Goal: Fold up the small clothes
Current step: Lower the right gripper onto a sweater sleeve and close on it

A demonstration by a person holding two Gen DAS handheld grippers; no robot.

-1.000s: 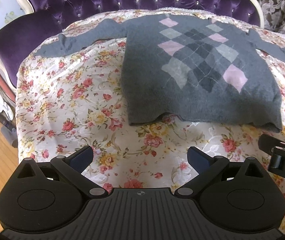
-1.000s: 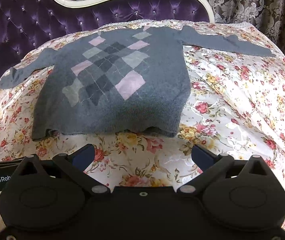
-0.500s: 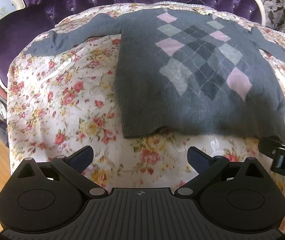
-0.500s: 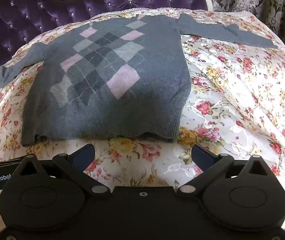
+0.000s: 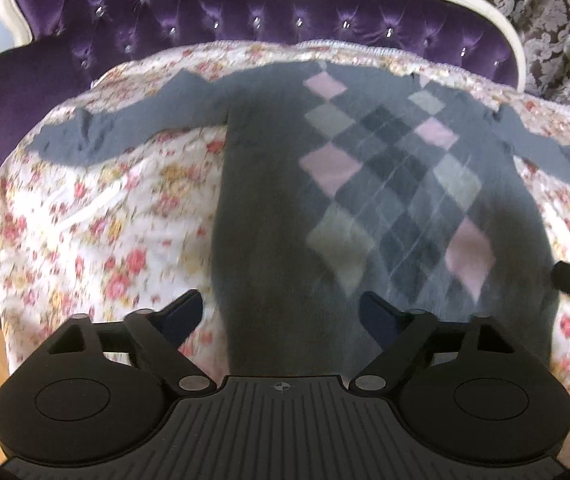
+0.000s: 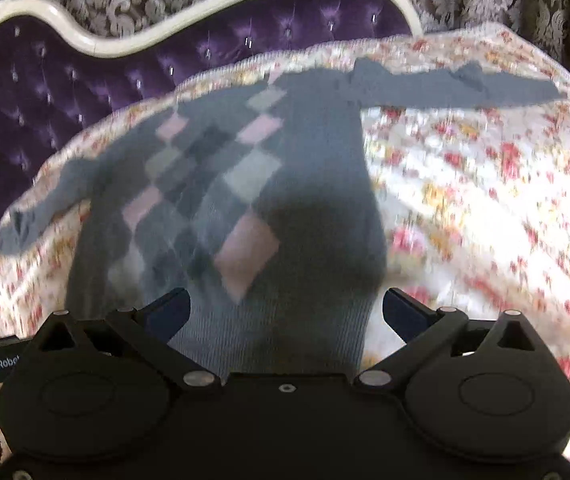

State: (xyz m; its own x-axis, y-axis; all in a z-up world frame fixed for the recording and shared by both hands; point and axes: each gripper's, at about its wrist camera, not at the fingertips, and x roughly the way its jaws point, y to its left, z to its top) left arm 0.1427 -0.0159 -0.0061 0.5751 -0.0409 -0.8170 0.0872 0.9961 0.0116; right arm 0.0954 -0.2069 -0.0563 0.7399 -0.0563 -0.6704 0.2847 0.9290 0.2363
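My left claw stands wide, though its jaws have just been closing a little; the left bottom corner of the sweater lies in the gap between them, and the pads do not press on it. The left fingertip sits over the flowered bedspread just outside the sweater's side edge, while the other fingertip is over the gray knit, below the diamond pattern. My right claw is also spread wide, with the right bottom corner of the sweater between its jaws, ribbed hem nearest the claw body; no grip visible. Its right fingertip is over the bedspread just past the sweater's edge, and its left one over the knit. The sweater lies flat and face up ahead of both claws, with pink, light gray and dark diamonds down the front. One sleeve stretches out ahead-left of my left claw, the other ahead-right of my right claw. Beyond the collar stands a purple tufted headboard with a cream frame. Part of the right claw's black body shows at the right edge of the left view. Both views are motion-blurred, so hem detail is unclear.
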